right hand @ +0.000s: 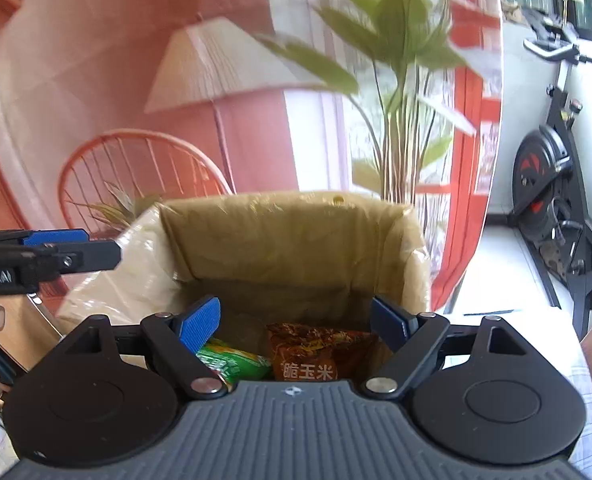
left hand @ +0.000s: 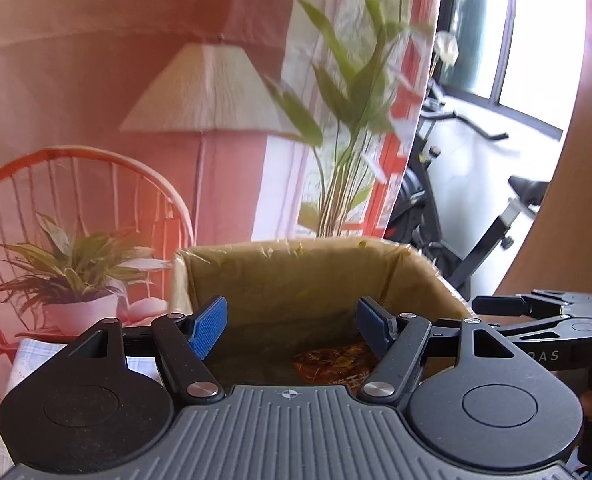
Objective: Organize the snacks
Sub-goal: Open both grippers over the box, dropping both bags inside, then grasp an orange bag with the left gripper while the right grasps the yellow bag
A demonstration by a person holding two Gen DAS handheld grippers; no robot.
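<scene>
Both grippers hung over a plastic-lined cardboard box [right hand: 296,240], the left gripper [left hand: 292,326] and the right gripper [right hand: 296,324] each spread apart and empty. An orange snack packet [right hand: 315,354] and a green snack packet [right hand: 232,364] lay inside it. Likely a drop was done; next, fetching another snack. The box floor and worktop stayed mostly hidden.
</scene>
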